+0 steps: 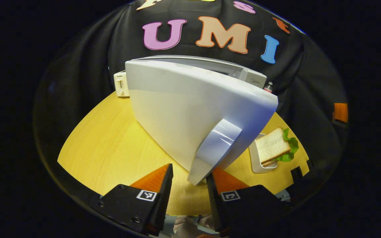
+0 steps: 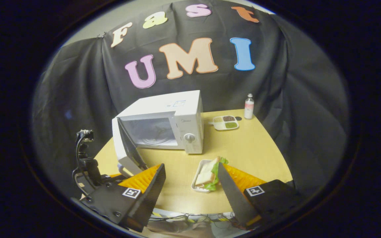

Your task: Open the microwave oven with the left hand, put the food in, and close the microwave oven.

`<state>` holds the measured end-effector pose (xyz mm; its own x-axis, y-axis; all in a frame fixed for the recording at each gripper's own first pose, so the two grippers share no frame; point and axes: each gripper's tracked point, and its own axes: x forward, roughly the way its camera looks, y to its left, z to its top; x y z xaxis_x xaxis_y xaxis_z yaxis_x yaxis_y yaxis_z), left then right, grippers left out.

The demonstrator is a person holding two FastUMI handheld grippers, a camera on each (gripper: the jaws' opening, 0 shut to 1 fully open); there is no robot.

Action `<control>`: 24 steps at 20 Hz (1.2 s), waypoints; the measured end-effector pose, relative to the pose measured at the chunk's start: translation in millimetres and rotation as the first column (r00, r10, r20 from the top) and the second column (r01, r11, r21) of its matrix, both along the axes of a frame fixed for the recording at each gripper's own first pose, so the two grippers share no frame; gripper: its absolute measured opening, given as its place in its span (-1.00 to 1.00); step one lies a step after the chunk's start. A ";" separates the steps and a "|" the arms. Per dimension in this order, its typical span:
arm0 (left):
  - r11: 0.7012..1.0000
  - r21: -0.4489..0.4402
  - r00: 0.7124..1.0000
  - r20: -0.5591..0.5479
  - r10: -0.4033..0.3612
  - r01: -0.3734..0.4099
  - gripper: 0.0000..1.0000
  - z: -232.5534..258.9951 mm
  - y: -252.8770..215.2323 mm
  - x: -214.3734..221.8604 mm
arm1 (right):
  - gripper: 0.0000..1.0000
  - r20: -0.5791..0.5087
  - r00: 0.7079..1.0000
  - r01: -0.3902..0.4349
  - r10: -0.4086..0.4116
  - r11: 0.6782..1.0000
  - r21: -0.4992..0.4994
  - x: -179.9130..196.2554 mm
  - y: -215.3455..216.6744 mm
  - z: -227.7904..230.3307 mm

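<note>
The microwave oven (image 2: 164, 122) stands on the worktop (image 2: 253, 155) with its door (image 1: 193, 115) swung out well past halfway, the cavity open to the right gripper view. The door handle (image 1: 215, 147) hangs between the fingers of the left gripper (image 1: 187, 185), whose jaws stand wide, the handle's lower end close against one finger; neither finger can be seen pressing on it, so the door looks guided rather than clamped.

The food, a sandwich (image 2: 210, 173) with lettuce showing at its edge, lies on a small white tray (image 2: 197, 185) on the worktop in front of the microwave oven, a little to the side of the control knob (image 2: 189, 138). The right gripper (image 2: 192, 178) hangs above the near edge of the worktop, jaws wide and holding nothing, one finger overlapping the tray in its own view, though contact cannot be judged.

By this evidence the opening step is done or nearly so. Still ahead: lifting the tray, setting it inside the cavity, and closing the door. Beyond the microwave oven stand a small bottle (image 2: 249, 106) and a divided dish (image 2: 225, 122); a toaster (image 1: 121, 84) sits behind it.
</note>
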<state>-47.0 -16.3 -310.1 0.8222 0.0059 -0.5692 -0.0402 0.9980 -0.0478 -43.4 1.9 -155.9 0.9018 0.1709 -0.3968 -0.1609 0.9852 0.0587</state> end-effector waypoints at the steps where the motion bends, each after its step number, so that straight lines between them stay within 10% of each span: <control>1: 1.000 -0.008 1.000 -0.005 0.029 -0.029 0.17 1.7 7.9 -6.2 | 0.86 -0.004 1.000 -0.003 0.003 1.000 0.001 1.8 -0.8 -2.7; 8: 0.973 -0.003 0.973 0.002 0.233 -0.233 0.90 15.5 63.8 -49.4 | 0.98 -0.024 1.000 -0.002 0.002 1.000 -0.009 20.8 -17.4 -17.0; 14: 0.923 0.014 0.923 0.017 0.385 -0.385 0.92 26.5 114.9 -83.6 | 0.86 -0.083 0.996 0.031 -0.034 0.999 -0.033 48.0 -44.7 -45.3; 24: 0.715 0.032 0.713 0.119 0.691 -0.699 0.94 71.1 215.0 -161.6 | 0.98 -0.279 0.959 0.053 -0.057 0.998 -0.023 69.4 -65.5 -115.5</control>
<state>-208.6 198.7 -239.0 0.6176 0.6331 -0.4667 -0.7231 0.6904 -0.0204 26.0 -63.6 -271.4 0.7624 0.1164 -0.6365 -0.0860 0.9932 0.0785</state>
